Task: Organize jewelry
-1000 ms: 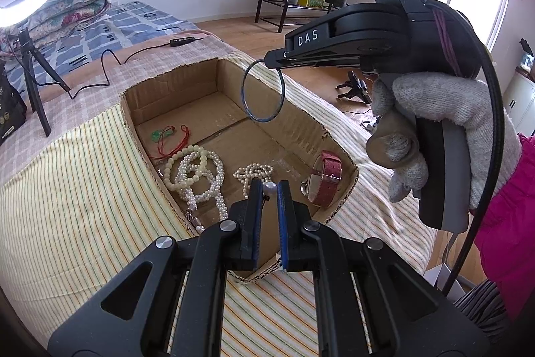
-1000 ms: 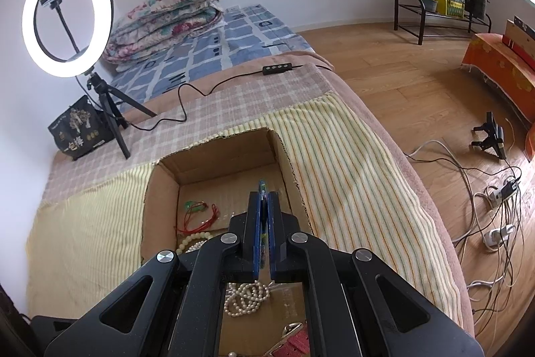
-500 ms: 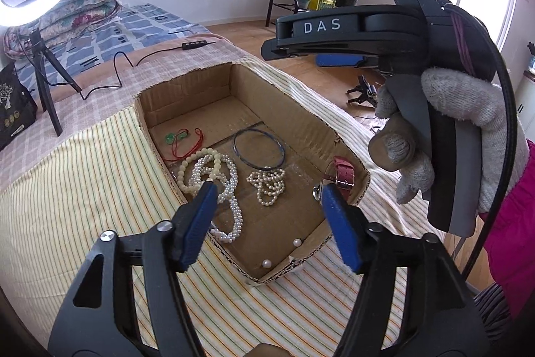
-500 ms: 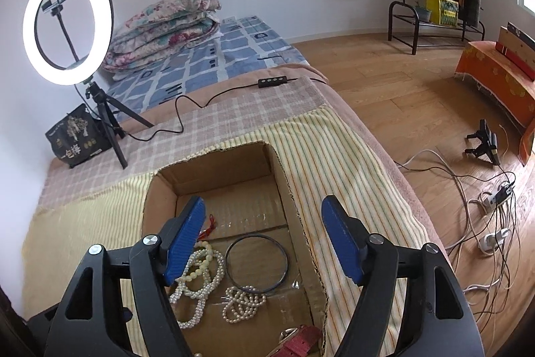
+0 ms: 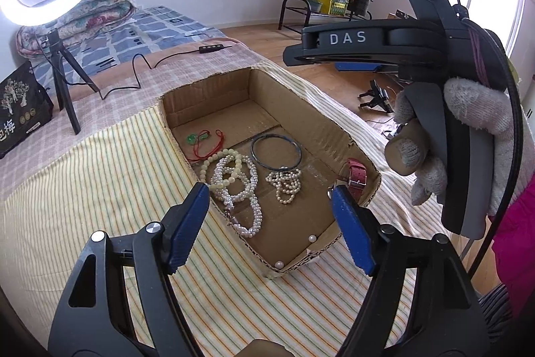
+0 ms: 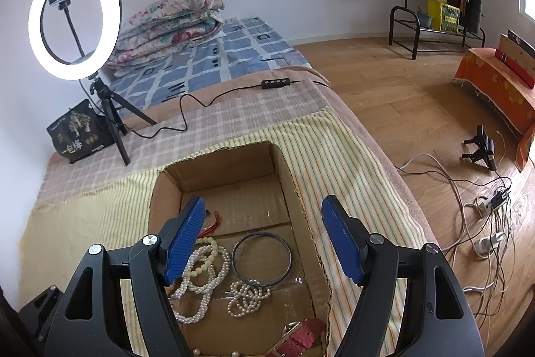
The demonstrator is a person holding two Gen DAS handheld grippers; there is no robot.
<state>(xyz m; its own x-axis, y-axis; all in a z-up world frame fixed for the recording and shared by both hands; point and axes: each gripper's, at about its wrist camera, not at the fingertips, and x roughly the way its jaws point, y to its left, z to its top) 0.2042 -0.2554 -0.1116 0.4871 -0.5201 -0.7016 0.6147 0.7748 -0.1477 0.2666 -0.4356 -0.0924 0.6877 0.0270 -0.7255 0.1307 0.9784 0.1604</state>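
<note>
Evidently both grippers, left gripper (image 5: 271, 206) and right gripper (image 6: 264, 236), hung jaws wide, empty, above the cardboard box (image 5: 334, 119); tangled pearl strands (image 5: 240, 186) inside risked snagging together.

The right gripper (image 6: 262, 243) hangs wide apart over a box (image 6: 302, 216) on the bed (image 6: 341, 156). Between its fingers (image 6: 184, 240) lies a bangle (image 6: 261, 258); just nearer, a small pearl strand (image 6: 247, 298); under the left finger, bigger pearl strands (image 6: 200, 283); nearest, a red watch (image 6: 297, 337)
</note>
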